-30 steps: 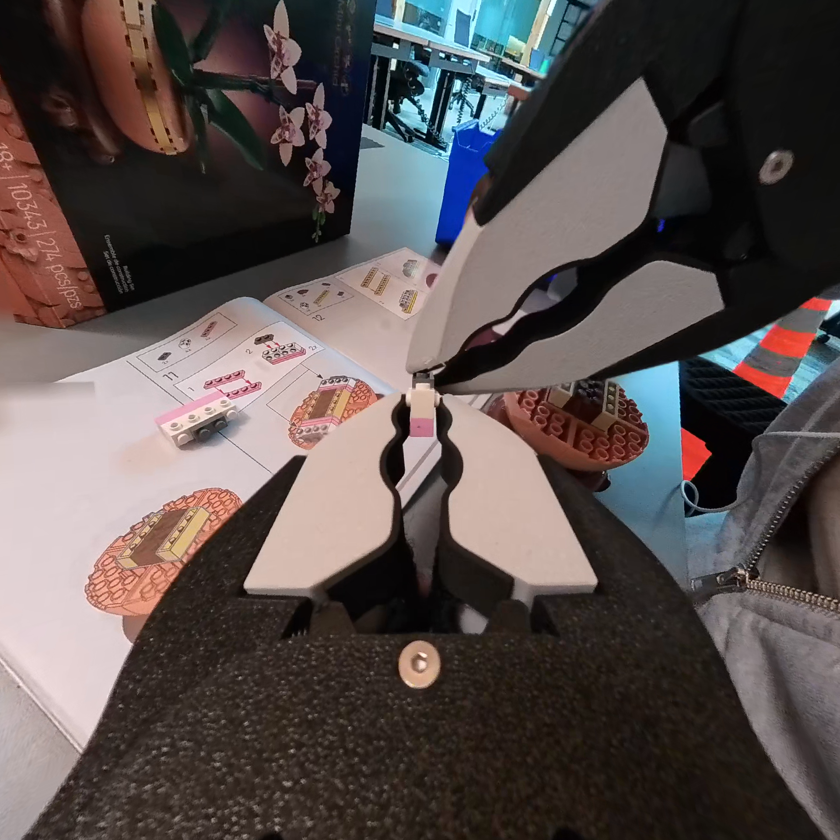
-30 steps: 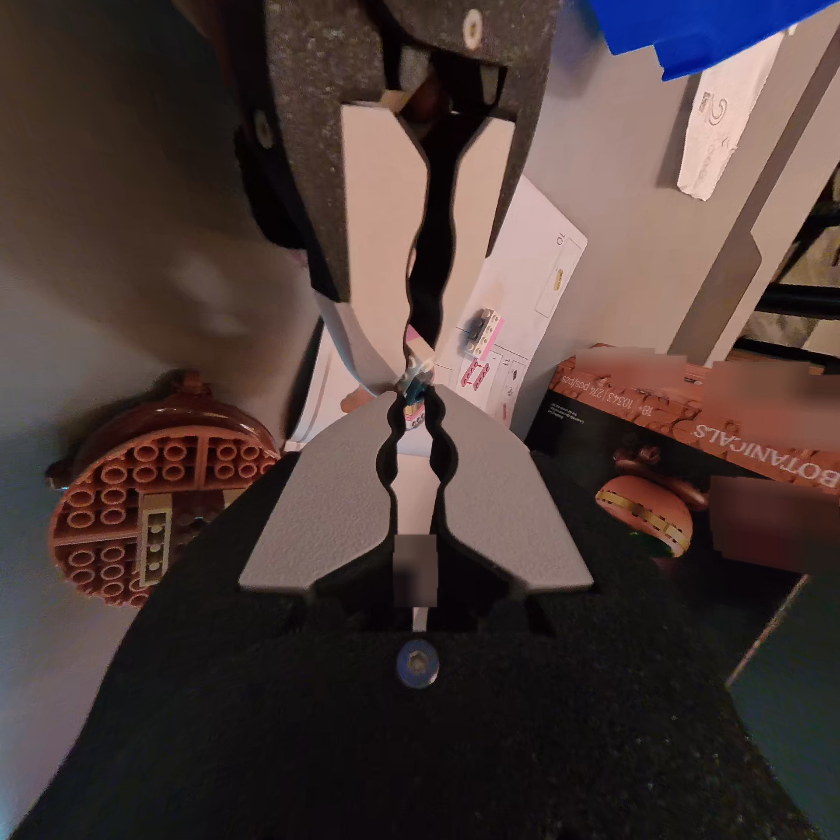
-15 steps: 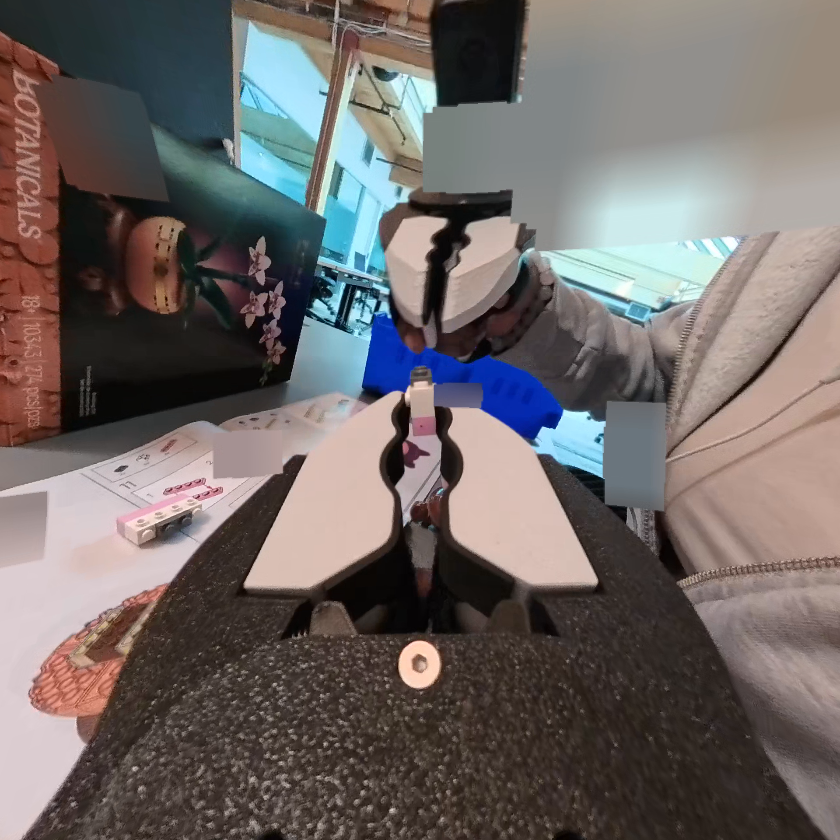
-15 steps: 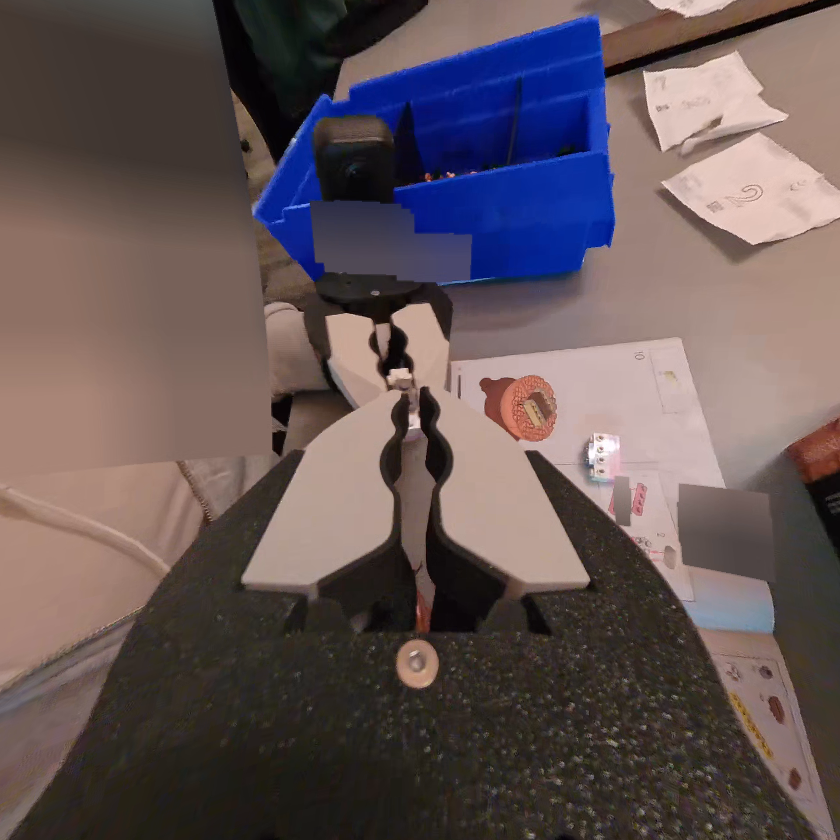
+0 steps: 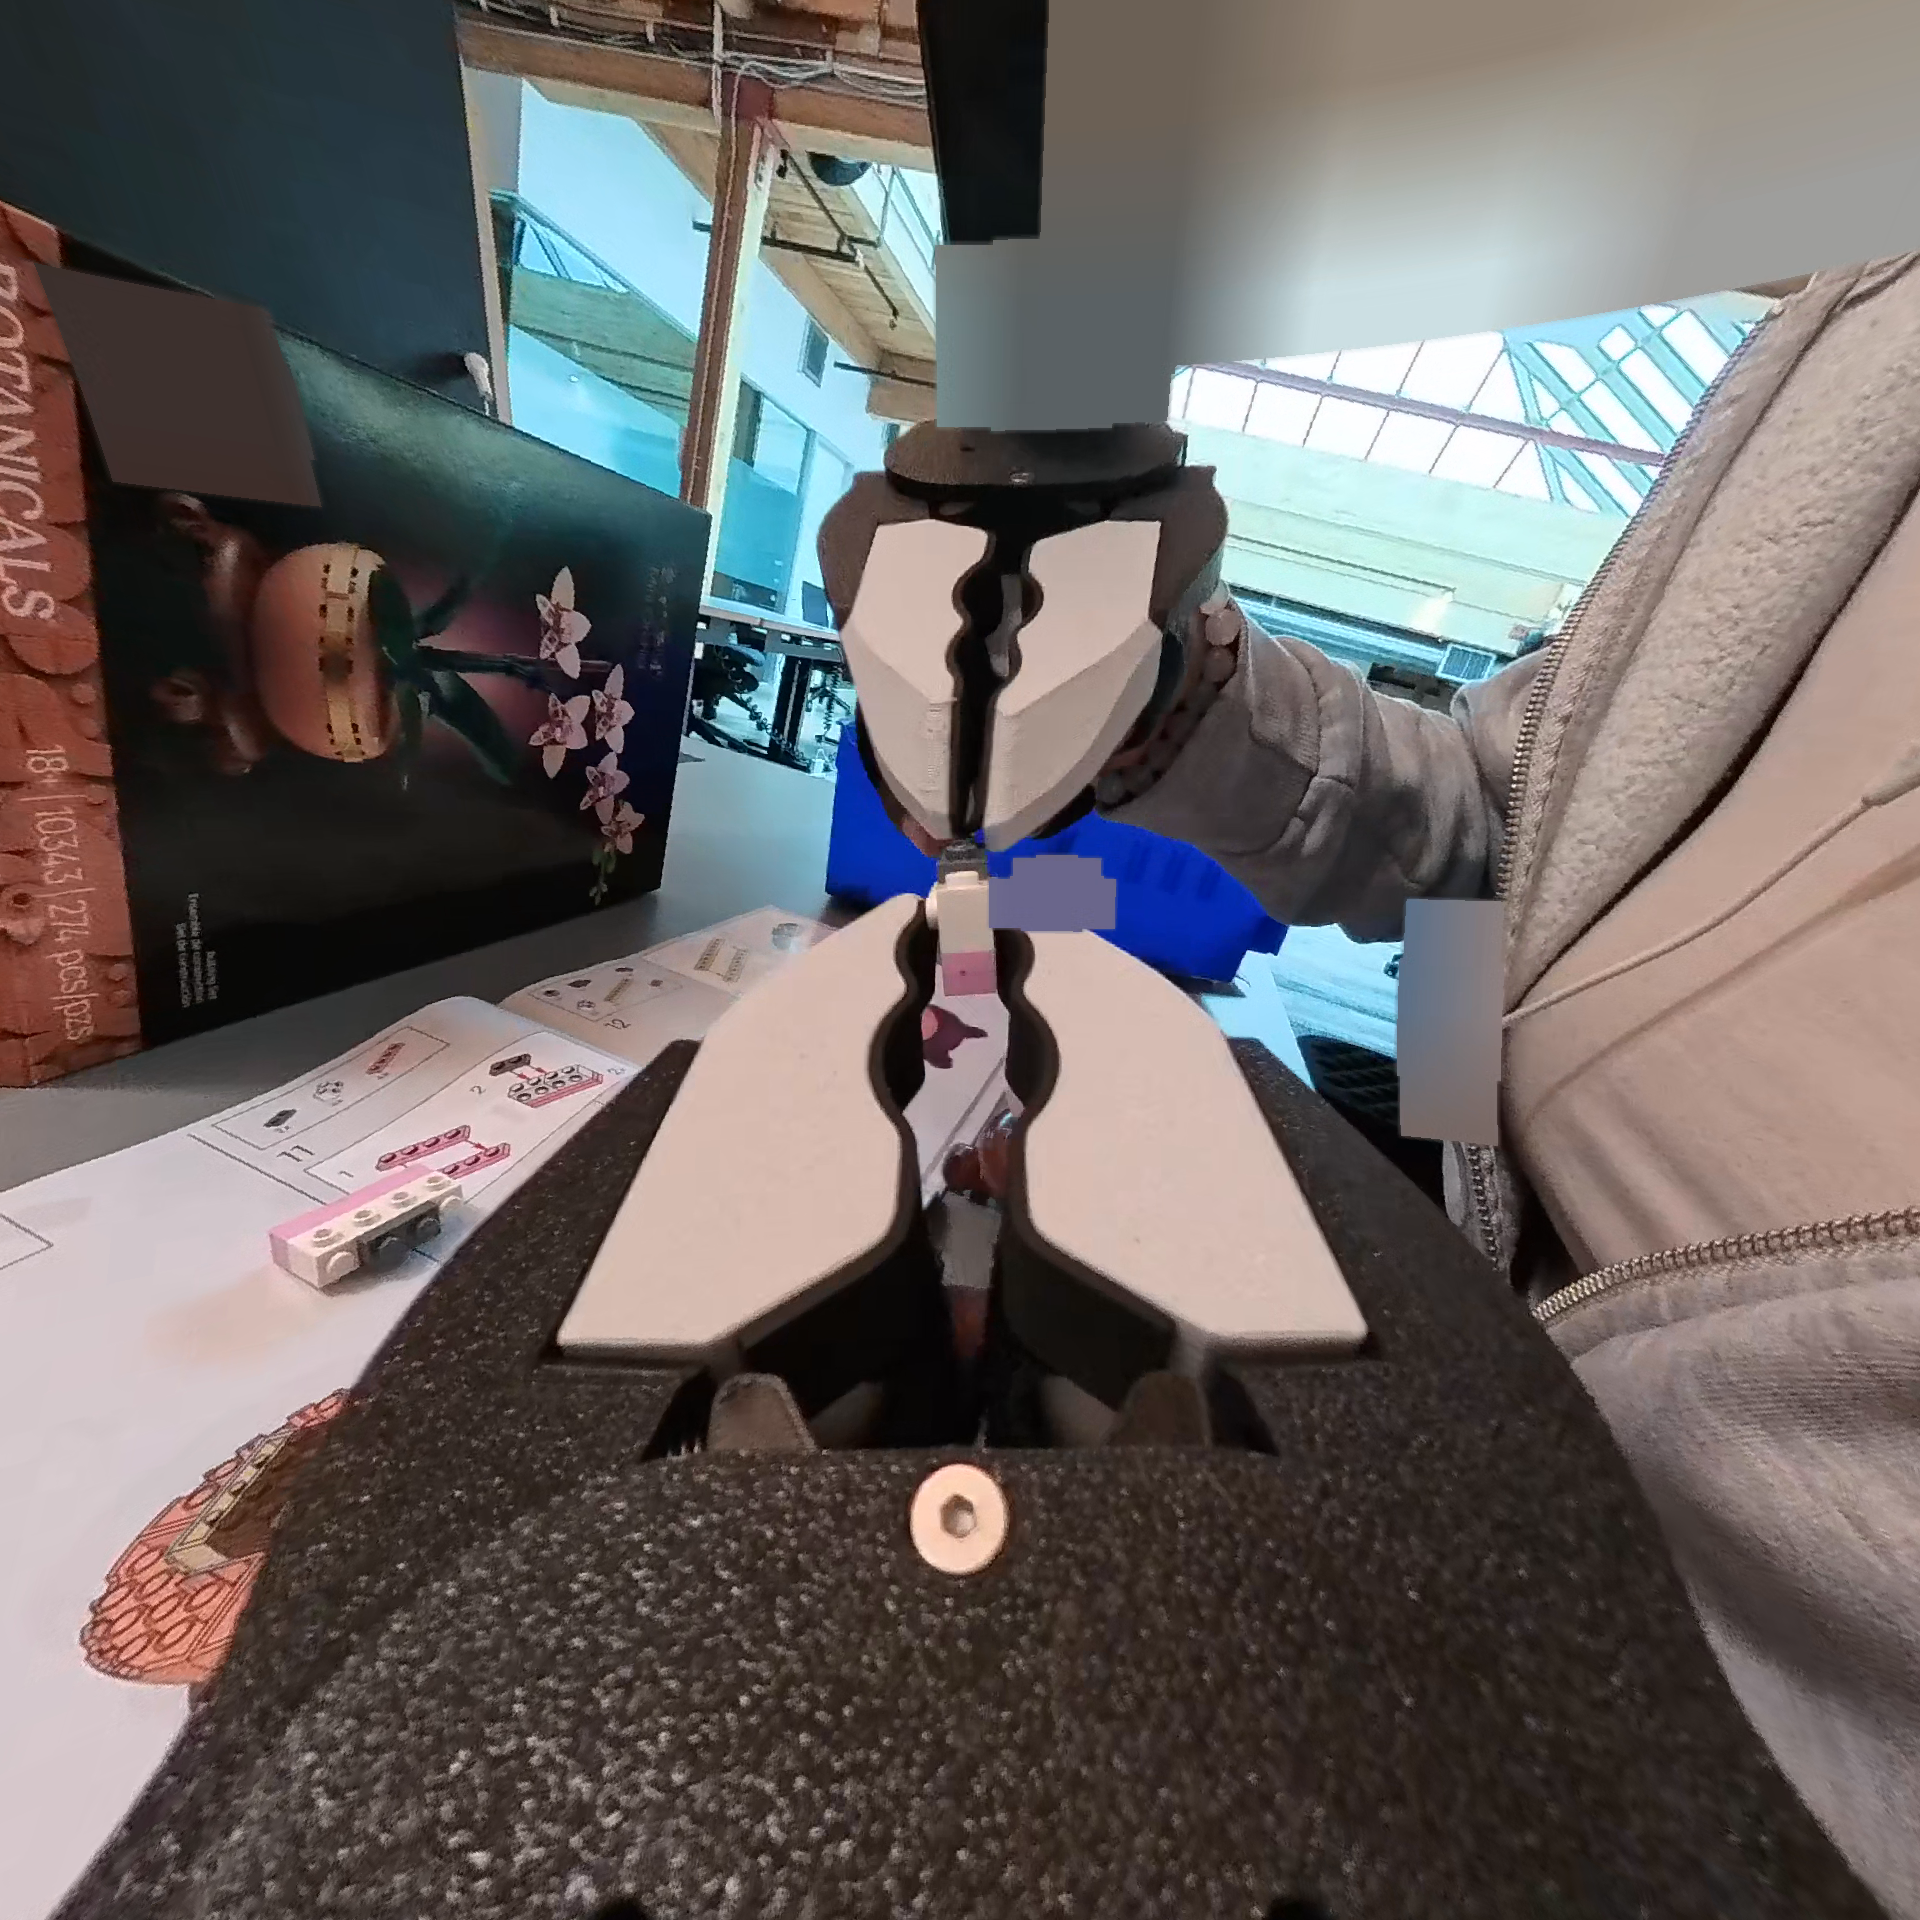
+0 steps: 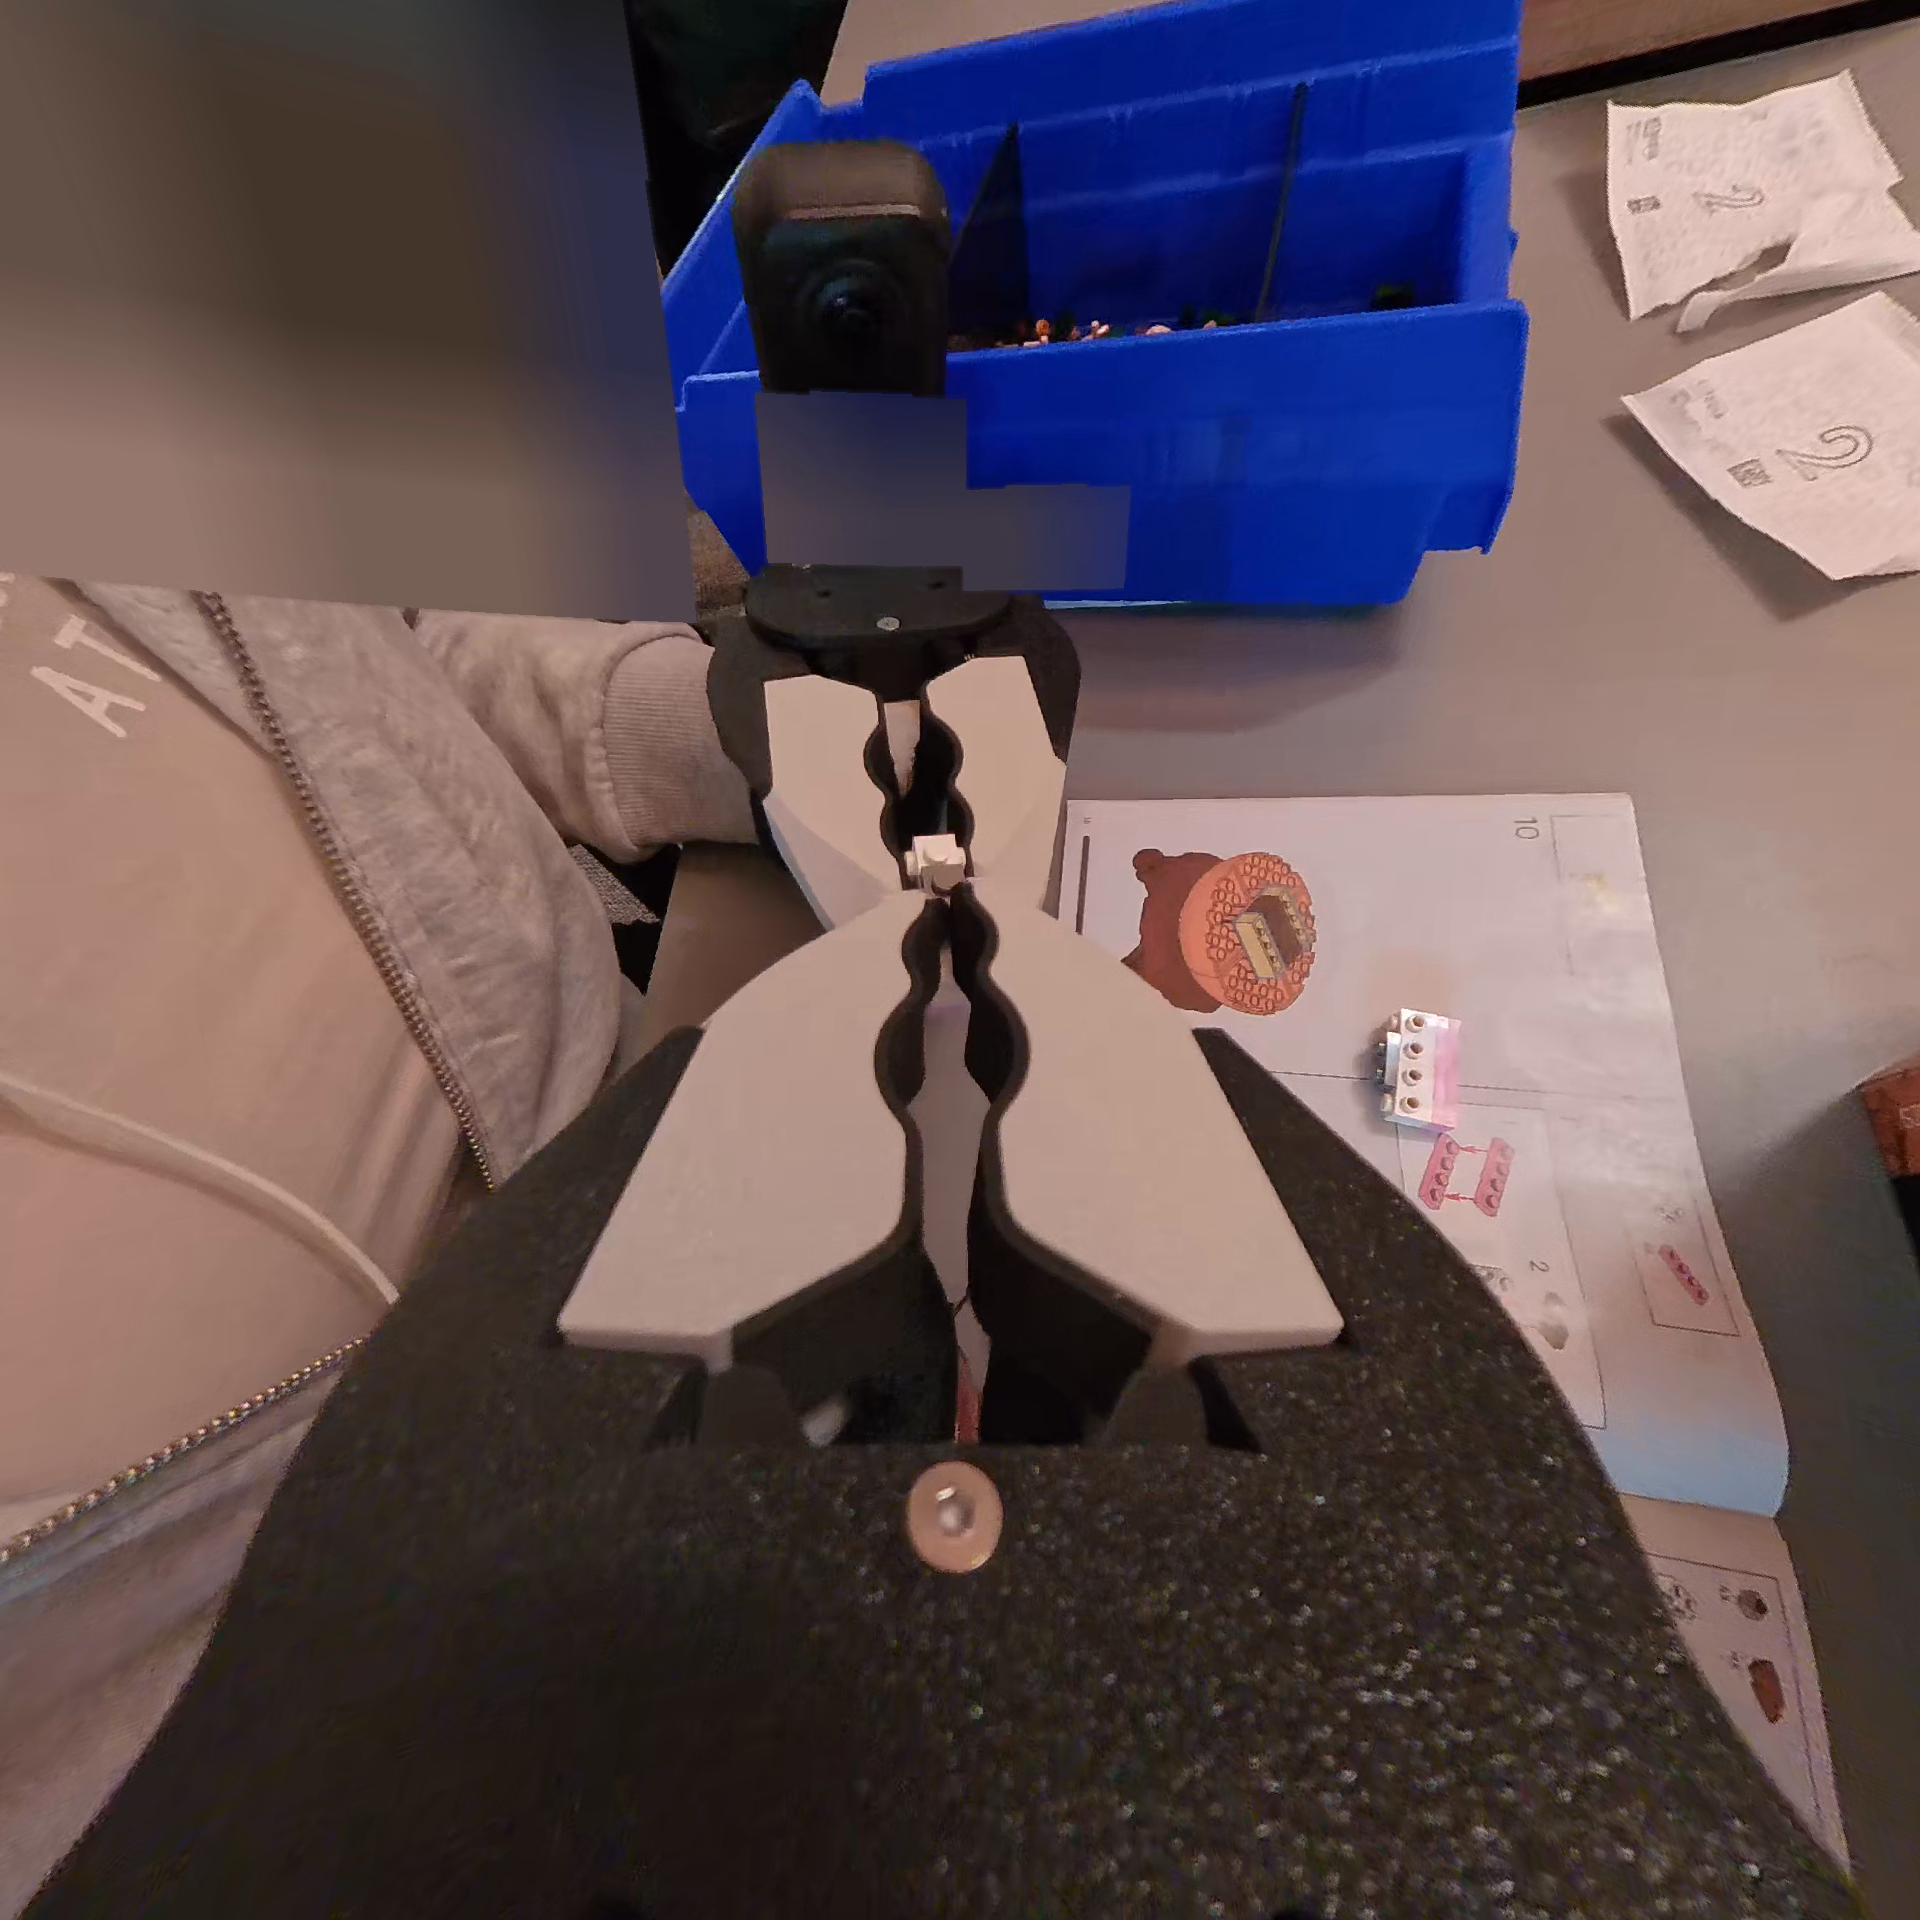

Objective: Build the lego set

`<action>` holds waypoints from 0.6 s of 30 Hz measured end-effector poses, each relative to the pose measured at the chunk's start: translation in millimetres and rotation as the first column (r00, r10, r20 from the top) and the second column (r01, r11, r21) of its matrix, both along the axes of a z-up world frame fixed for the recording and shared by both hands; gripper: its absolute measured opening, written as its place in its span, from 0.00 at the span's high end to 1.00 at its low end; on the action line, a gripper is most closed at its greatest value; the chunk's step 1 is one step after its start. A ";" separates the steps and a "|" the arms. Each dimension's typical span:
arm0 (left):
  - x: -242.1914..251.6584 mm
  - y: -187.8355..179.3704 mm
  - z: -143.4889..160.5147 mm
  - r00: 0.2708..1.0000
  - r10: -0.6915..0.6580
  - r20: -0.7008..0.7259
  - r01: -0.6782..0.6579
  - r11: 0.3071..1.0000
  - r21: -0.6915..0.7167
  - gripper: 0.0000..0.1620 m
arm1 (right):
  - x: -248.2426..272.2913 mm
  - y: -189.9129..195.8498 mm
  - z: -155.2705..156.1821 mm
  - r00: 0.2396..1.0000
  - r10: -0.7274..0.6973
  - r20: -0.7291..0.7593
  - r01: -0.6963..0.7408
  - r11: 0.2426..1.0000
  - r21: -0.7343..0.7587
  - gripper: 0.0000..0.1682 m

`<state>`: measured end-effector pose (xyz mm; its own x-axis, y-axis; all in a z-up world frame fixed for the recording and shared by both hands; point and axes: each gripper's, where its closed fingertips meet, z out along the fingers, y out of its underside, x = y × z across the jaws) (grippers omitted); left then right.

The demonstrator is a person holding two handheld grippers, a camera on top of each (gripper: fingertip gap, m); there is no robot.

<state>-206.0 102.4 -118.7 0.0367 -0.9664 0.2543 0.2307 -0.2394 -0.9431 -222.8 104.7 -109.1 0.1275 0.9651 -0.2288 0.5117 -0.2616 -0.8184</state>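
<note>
Grey table (image 6: pixel 1351 686), open instruction booklet (image 6: pixel 1538 935) at three o'clock. Left tool (image 5: pixel 961 914) nearly closed, gripping a small white-and-pink brick stack (image 5: pixel 964 940); right tool (image 6: pixel 940 904), tips together, appears to pinch a tiny dark piece (image 5: pixel 961 854) onto it. Next, I judge: press squarely to seat it.

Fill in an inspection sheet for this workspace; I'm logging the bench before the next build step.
Surface: grey table, instruction booklet lying open on it.
Job's things: white-and-pink piece in left gripper; small dark piece at right gripper tip; pink-and-white brick assembly resting on booklet.
Clutter: blue parts bin, torn paper bags, set box.
Grippers: both shut, tip to tip.
Cables: white cord on person's hoodie.
Surroundings: open office, skylights.
</note>
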 end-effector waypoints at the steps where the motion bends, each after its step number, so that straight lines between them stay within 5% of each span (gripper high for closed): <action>1: 0.0 -0.2 0.0 1.000 0.004 -0.002 -0.004 1.000 0.007 0.94 | -0.1 -0.3 -0.1 1.000 0.001 0.003 -0.001 1.000 -0.008 0.99; 9: 0.7 -0.6 -2.9 0.998 0.041 -0.047 -0.037 0.997 0.068 0.94 | -0.1 -3.5 -6.7 0.999 0.007 0.037 -0.005 0.998 -0.060 1.00; 18: -1.7 2.7 8.5 0.999 0.022 0.034 -0.022 1.000 -0.007 0.94 | -2.0 5.1 14.3 0.986 -0.037 -0.162 0.027 0.998 -0.064 0.94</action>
<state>-207.7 105.1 -110.3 0.0496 -0.9638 0.2621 0.2678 -0.2400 -0.9331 -224.8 109.7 -94.8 0.1142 0.9447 -0.3074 0.3637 -0.3277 -0.8720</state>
